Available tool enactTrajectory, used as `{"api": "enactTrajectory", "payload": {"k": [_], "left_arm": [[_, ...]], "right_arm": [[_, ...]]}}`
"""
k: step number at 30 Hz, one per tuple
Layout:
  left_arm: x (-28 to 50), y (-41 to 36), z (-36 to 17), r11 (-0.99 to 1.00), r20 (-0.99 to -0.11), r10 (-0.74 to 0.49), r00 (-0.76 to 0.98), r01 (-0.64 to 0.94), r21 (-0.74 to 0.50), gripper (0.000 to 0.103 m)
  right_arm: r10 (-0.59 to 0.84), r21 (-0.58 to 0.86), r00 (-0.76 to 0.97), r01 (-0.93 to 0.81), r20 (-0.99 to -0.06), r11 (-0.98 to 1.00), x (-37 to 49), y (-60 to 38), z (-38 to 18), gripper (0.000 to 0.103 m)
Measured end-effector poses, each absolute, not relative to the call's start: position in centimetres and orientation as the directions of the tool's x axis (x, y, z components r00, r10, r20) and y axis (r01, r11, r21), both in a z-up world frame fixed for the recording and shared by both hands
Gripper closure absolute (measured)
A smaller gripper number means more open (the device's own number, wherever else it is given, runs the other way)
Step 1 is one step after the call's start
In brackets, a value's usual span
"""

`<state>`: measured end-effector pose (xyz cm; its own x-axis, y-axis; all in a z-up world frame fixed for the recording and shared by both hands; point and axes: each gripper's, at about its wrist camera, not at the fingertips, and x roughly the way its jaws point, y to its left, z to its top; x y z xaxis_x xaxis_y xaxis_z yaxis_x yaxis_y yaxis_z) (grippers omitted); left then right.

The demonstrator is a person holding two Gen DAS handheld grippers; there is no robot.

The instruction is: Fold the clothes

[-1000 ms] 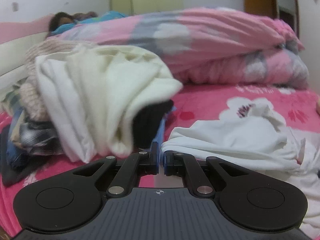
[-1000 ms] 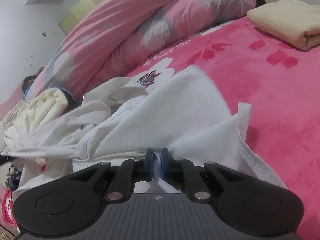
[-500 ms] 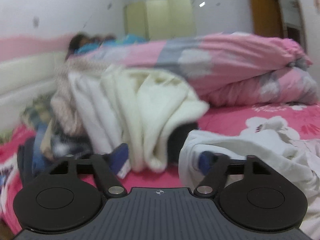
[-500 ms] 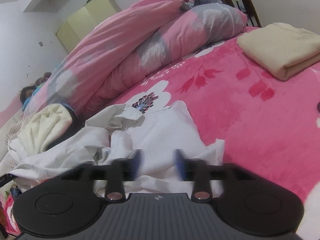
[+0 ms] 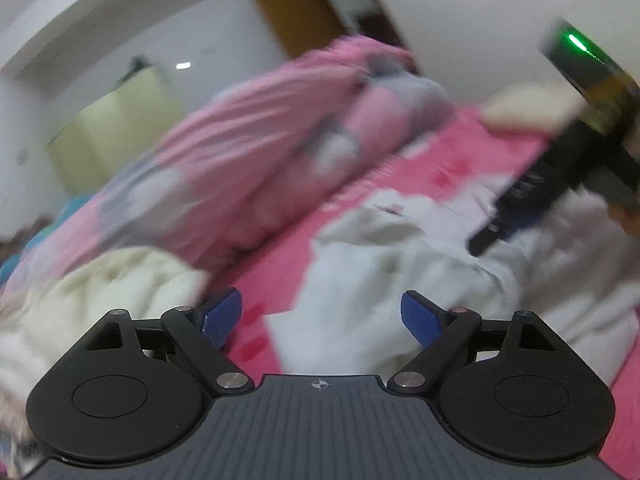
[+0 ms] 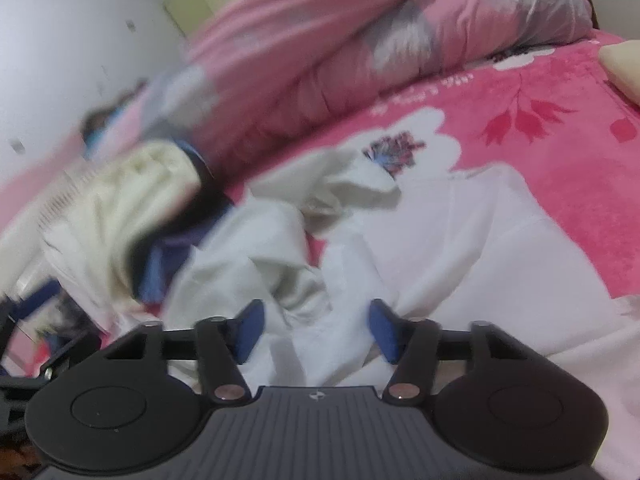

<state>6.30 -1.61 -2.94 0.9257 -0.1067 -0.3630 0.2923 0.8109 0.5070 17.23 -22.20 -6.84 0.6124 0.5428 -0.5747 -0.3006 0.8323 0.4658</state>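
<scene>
A crumpled white garment (image 6: pixel 460 248) lies spread on the pink flowered bedspread (image 6: pixel 560 92). My right gripper (image 6: pixel 316 330) stands open low over its bunched near edge, with folds of cloth between the blue pads but not pinched. In the blurred left wrist view the same white garment (image 5: pixel 380 280) lies ahead, and my left gripper (image 5: pixel 322 314) is open with nothing in it. The other gripper's black body (image 5: pixel 560 168) shows at the upper right of that view, above the garment.
A heap of cream and dark clothes (image 6: pixel 132 208) is piled at the left. A rolled pink and grey quilt (image 6: pixel 340 52) runs along the back. A folded cream item (image 6: pixel 624 64) rests at the far right on the bedspread.
Both grippers were shut a second ago, the right one on the white garment's edge. Both have opened and let go. The left view has swung right and tilted, blurred by motion.
</scene>
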Motion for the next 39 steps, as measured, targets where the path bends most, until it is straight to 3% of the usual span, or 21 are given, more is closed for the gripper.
{"api": "enactTrajectory", "payload": {"k": [1,2,3,8,13,14,15,17,26,35,37,38,39], "left_arm": [[6.9,-2.2,-3.5,0.795,-0.388,-0.107,0.916,0.313,0.52,0.018],[7.5,-2.6,-3.9,0.785,-0.405,-0.1,0.909,0.322,0.529,0.021],[8.0,-3.0,-4.3,0.776,-0.423,-0.093,0.901,0.332,0.537,0.022],[8.7,-2.3,-4.1,0.802,-0.446,-0.074,0.892,0.319,0.504,0.023],[5.7,0.9,-2.7,0.881,-0.46,-0.052,0.886,0.258,0.396,0.019],[5.0,1.3,-2.7,0.893,-0.467,-0.046,0.883,0.246,0.377,0.019],[4.3,1.8,-2.7,0.904,-0.475,-0.041,0.879,0.235,0.358,0.019],[3.5,2.9,-2.8,0.928,-0.495,-0.042,0.868,0.218,0.303,0.019],[2.3,5.9,-4.5,0.975,-0.543,-0.09,0.835,0.185,0.123,0.02],[2.1,8.4,-5.9,0.986,-0.55,-0.148,0.822,0.169,-0.013,0.02],[2.1,8.5,-6.0,0.985,-0.55,-0.155,0.821,0.168,-0.026,0.02],[2.0,8.5,-6.0,0.986,-0.549,-0.154,0.822,0.167,-0.025,0.02],[2.0,8.5,-6.0,0.986,-0.548,-0.153,0.823,0.167,-0.025,0.02]], "right_arm": [[0.534,0.457,0.608,-0.296,-0.587,0.839,17.3,-22.1,-7.2,0.075],[0.528,0.452,0.607,-0.291,-0.594,0.843,17.3,-22.1,-7.5,0.093],[0.525,0.453,0.613,-0.286,-0.59,0.844,17.0,-22.3,-7.6,0.098],[0.474,0.442,0.687,-0.242,-0.551,0.864,14.7,-24.9,-6.6,0.101],[0.477,0.417,0.717,-0.28,-0.508,0.865,13.1,-26.0,-5.0,0.093],[0.501,0.399,0.704,-0.325,-0.503,0.857,13.2,-24.7,-4.6,0.083],[0.525,0.38,0.69,-0.37,-0.498,0.848,13.3,-23.3,-4.3,0.064],[0.57,0.341,0.659,-0.456,-0.491,0.822,13.5,-20.6,-3.6,0.05],[0.725,0.153,0.479,-0.773,-0.496,0.615,14.6,-8.3,-0.8,0.042],[0.62,0.075,0.36,-0.824,-0.697,0.562,17.8,-0.4,-5.1,0.041],[0.635,0.107,0.364,-0.809,-0.681,0.579,18.1,-0.9,-5.0,0.05],[0.652,0.133,0.373,-0.796,-0.66,0.59,18.2,-1.6,-4.6,0.081],[0.668,0.159,0.382,-0.783,-0.639,0.601,18.3,-2.2,-4.2,0.102]]}}
